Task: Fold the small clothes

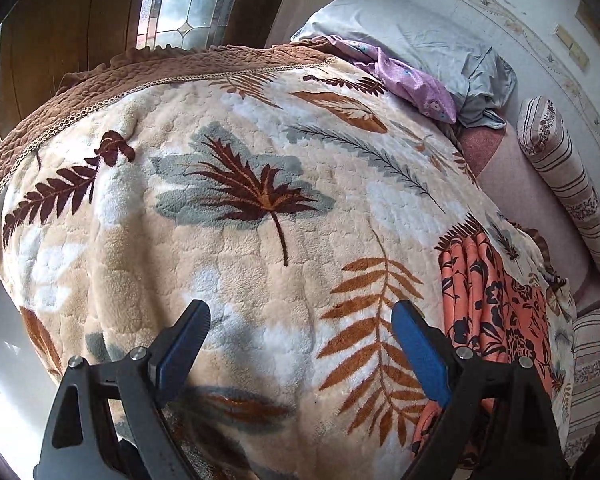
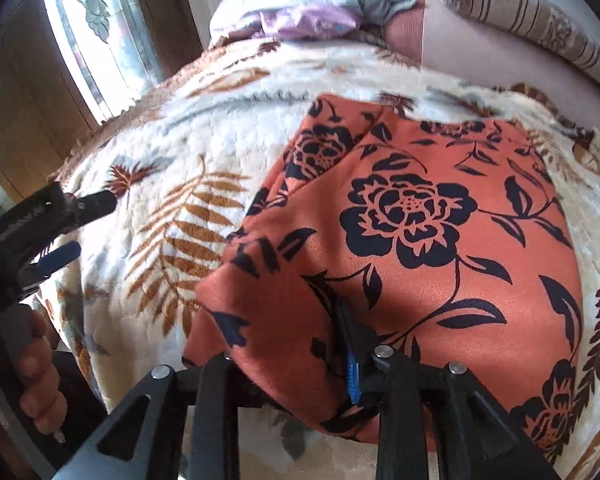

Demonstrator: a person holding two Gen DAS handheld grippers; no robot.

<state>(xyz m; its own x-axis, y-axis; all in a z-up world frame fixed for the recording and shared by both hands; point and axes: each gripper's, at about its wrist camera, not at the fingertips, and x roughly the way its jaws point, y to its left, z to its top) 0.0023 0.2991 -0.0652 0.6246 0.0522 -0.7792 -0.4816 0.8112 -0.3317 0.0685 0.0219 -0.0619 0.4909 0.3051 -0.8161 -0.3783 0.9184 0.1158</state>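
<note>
Your right hand-held gripper (image 2: 300, 356) sits at the near edge of the orange floral garment (image 2: 420, 220), and a flap of that cloth drapes over its left finger, so you cannot tell from here whether the pads press on fabric or merely stand among it; only the blue pad of the right finger (image 2: 353, 376) shows. Your left hand-held gripper (image 1: 300, 320) hangs wide open over the plush leaf-print blanket (image 1: 240, 200) with nothing between its fingers, well to the side of the garment, which lies folded on the bed near the blanket's edge. The risk, as it looks, is that the draped flap snags on the right finger when you draw away, dragging the fold open or pulling the whole piece off square. The deep pile of the blanket probably grips thin cloth too, so a sideways tug may bunch the lower layer rather than slide it. If the left hand-held gripper comes across to help, its open fingers could catch blanket fleece along with the garment. Beyond the blanket lie a grey pillow (image 1: 412, 32), a crumpled lilac cloth (image 1: 408, 80) and a striped bolster (image 1: 572, 184) on a pink sheet, with a leaded-glass window (image 1: 188, 0) set in dark wood panelling behind the bed.
</note>
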